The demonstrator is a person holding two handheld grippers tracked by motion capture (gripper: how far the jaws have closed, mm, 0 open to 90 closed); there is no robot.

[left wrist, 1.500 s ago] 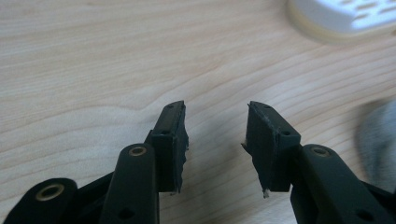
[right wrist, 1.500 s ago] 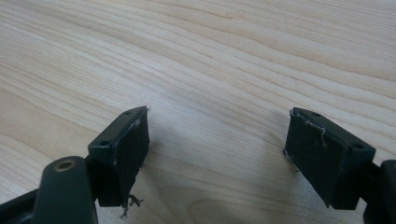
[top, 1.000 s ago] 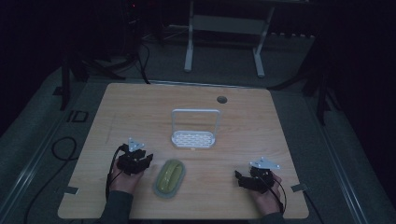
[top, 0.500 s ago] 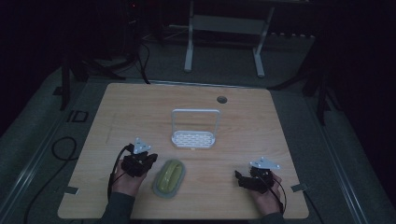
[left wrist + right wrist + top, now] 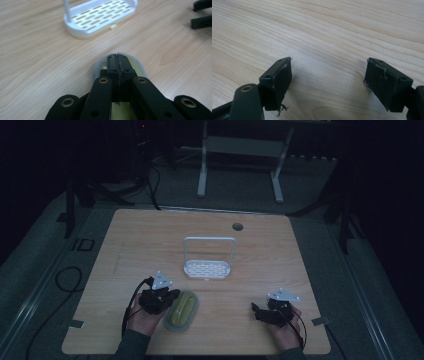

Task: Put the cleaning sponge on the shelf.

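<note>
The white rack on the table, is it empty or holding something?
Empty. The white rack has a bare slotted tray; the yellow sponge lies apart on the table.

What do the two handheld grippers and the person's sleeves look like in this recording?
Both the left gripper and the right gripper are black, each topped by a grey three-cornered plate and trailing a black cable. Close up, the jaws are black linkage bars with brass-coloured rivets and flat rectangular pads. The sleeves are dark.

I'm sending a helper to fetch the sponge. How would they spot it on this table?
Start at the wooden table, then find the white slotted rack at its middle. Nearer the person and to its left lies the sponge, right beside the left claw: a yellow-green oval with a grey rim, the only soft, coloured thing there.
</note>
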